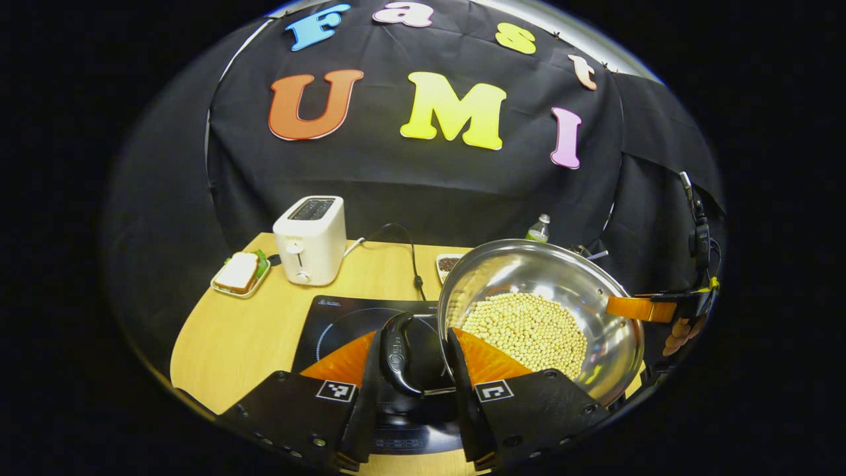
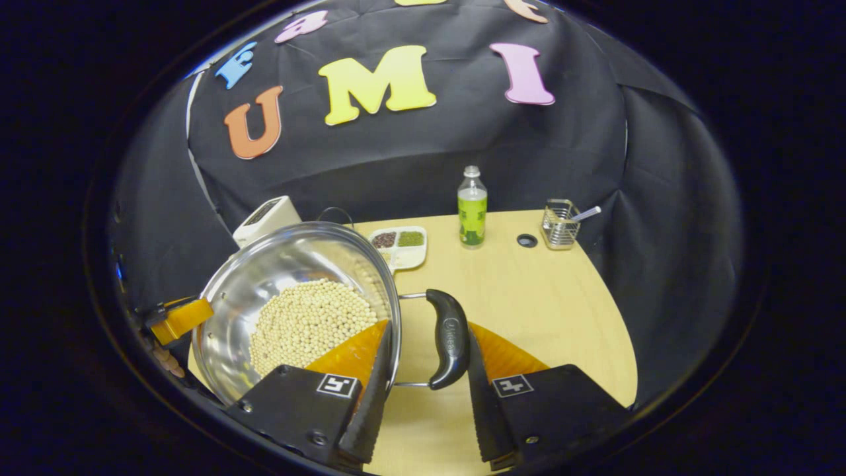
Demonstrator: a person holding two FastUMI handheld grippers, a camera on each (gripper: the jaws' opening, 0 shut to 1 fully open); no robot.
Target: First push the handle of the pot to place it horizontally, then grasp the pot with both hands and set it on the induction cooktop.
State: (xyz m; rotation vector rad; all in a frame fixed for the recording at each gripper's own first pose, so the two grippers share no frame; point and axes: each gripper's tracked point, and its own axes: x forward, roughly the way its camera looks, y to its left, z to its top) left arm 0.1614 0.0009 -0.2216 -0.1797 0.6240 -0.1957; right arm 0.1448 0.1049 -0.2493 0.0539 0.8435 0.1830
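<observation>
The wooden table (image 2: 548, 311) carries everything, and on its left half lies the black induction cooktop (image 1: 344, 317), the place the load is bound for. Above the table hangs the steel pot (image 1: 548, 277), its bottom covered with pale beans (image 1: 525, 330), so it has to stay level or they will slide. In the left gripper view it sits over the right edge of the cooktop, apparently lifted clear; in the right gripper view it hangs at the table's left side. It looks partly over the cooktop but not yet set down.

The left gripper (image 1: 415, 367) straddles the pot's left handle (image 1: 400, 354), a black loop lying horizontal, with one finger against the pot wall side and the other outside the loop; they appear closed on it. The right gripper (image 2: 426, 367) does the same on the right handle (image 2: 448, 337), fingers narrow about it. One grip on each side shares the weight and stops the pot tipping.

At the far side stand a white toaster (image 1: 310, 239), a sandwich plate (image 1: 239, 274), a divided dish of grains (image 2: 400, 246), a green bottle (image 2: 472, 208) and a wire holder (image 2: 560, 225), all well apart from the pot's path
</observation>
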